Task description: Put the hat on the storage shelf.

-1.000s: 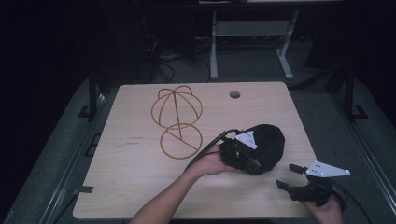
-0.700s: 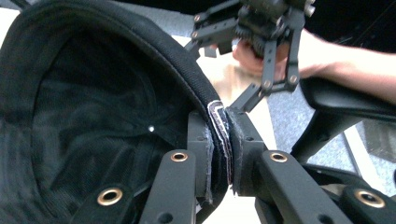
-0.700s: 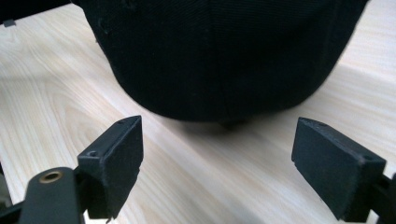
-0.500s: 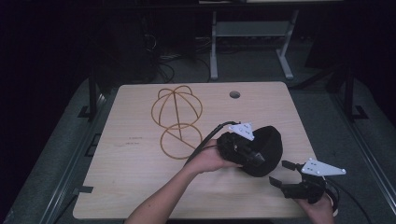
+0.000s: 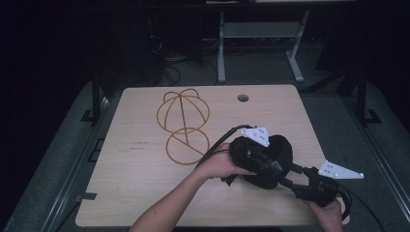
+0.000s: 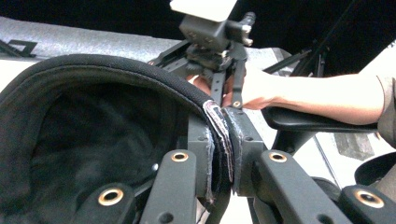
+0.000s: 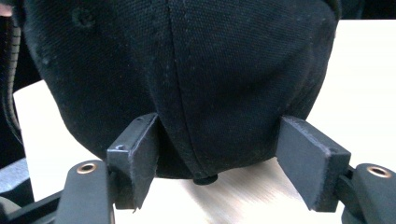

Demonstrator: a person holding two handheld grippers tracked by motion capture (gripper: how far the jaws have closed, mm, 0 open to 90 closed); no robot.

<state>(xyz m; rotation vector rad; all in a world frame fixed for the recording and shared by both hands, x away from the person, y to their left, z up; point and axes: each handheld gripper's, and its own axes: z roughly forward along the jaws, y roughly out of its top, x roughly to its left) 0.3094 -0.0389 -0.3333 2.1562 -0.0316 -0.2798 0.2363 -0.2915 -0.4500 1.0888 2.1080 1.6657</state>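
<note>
A black cap (image 5: 279, 153) hangs a little above the wooden table (image 5: 135, 179) at the front right. My left gripper (image 5: 269, 166) is shut on the cap's rim; in the left gripper view its pads (image 6: 243, 144) pinch the brim edge of the cap (image 6: 93, 116). My right gripper (image 5: 290, 177) reaches in from the right, and it also shows beyond the rim as the far gripper (image 6: 227, 99). In the right gripper view the right gripper (image 7: 219, 154) straddles the cap's crown (image 7: 210, 70). Its jaws have just been closing; the right pad stands clear of the cloth.
A wire hat form (image 5: 183, 126) of brass-coloured hoops lies at the table's middle. A cable hole (image 5: 242, 98) is near the far edge. Dark floor, cables and a white stand leg (image 5: 221, 53) lie beyond the table.
The left gripper has lifted the cap slightly. The right gripper has moved left up to the cap, and its jaws have narrowed around the crown.
</note>
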